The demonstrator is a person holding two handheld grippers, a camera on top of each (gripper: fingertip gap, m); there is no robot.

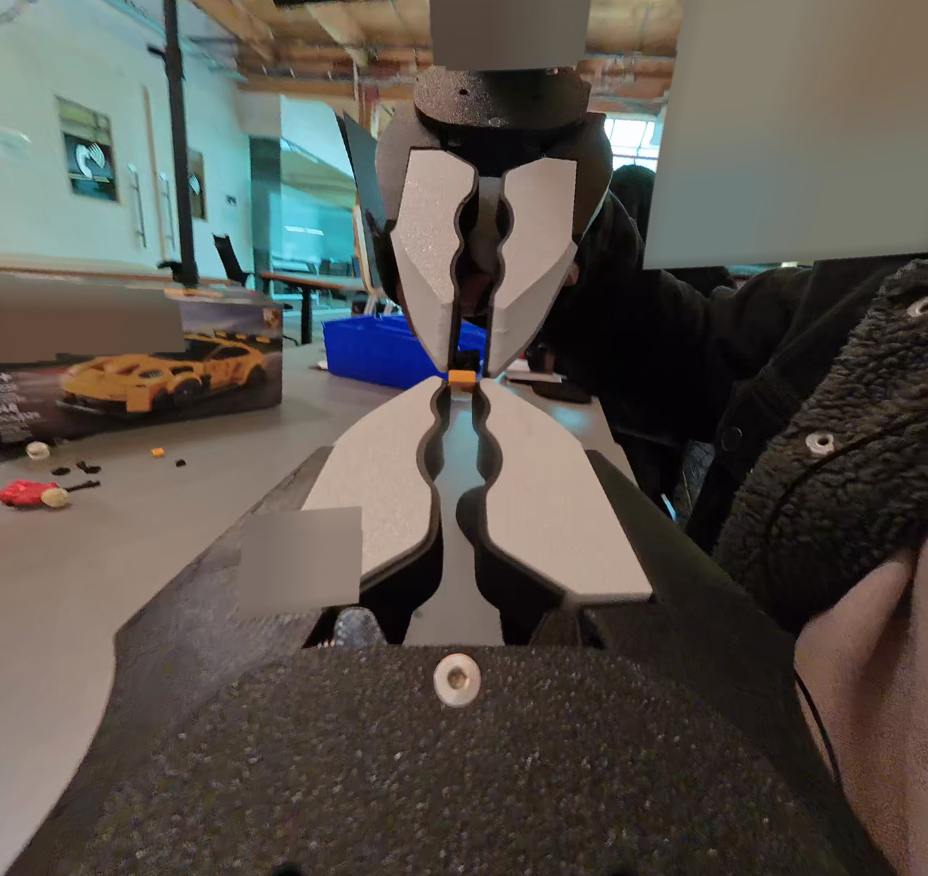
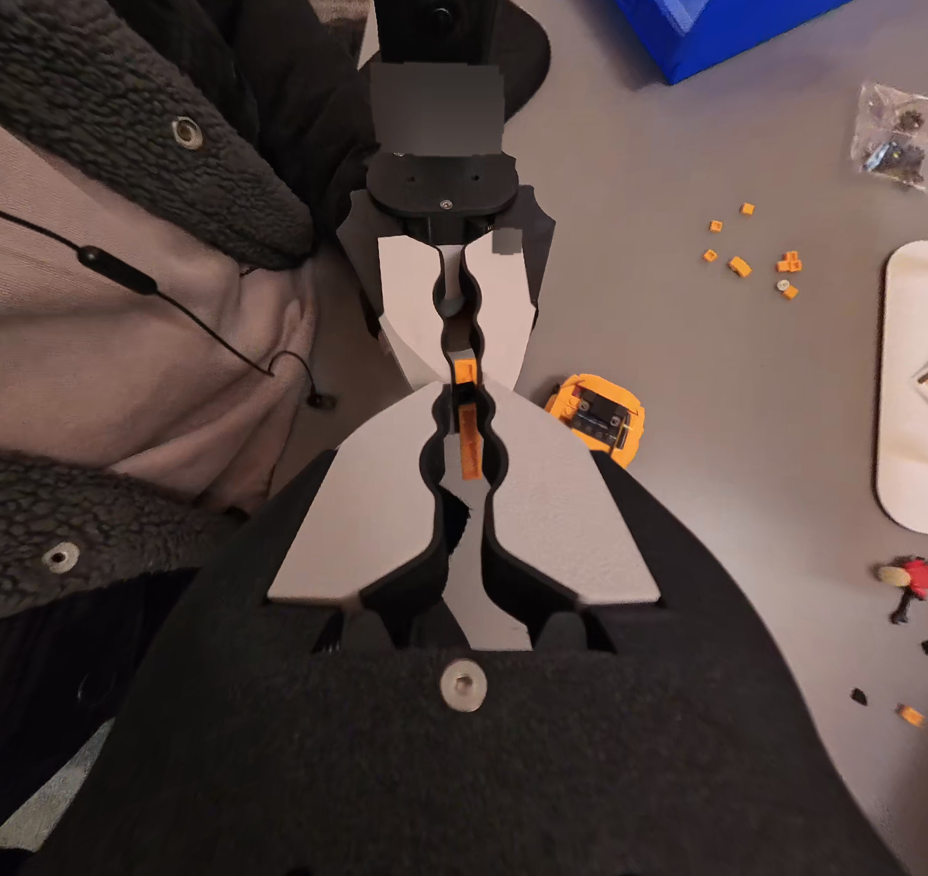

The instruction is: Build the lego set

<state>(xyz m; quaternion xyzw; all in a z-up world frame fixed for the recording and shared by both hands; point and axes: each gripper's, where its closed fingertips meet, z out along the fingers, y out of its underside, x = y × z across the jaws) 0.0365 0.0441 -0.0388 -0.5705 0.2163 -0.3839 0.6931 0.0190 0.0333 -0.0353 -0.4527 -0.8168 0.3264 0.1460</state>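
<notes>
Left gripper (image 1: 461,384) jaws pinching an orange brick (image 1: 461,377) at the tips; right gripper (image 2: 464,390) jaws pinching a black-and-orange brick piece (image 2: 470,442), tip to tip with the left, both raised over the counter (image 2: 703,400). To mate cleanly: keep both clamped, line up, press straight. Beyond, an orange car body (image 2: 597,417) just right of the tips, loose orange bricks (image 2: 753,259) further, blue bin (image 2: 753,8) at the far edge

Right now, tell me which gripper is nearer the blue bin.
Right. The right gripper comes in from the blue bin's side, its tip just before the bin; the left gripper meets it tip to tip from farther away.
</notes>
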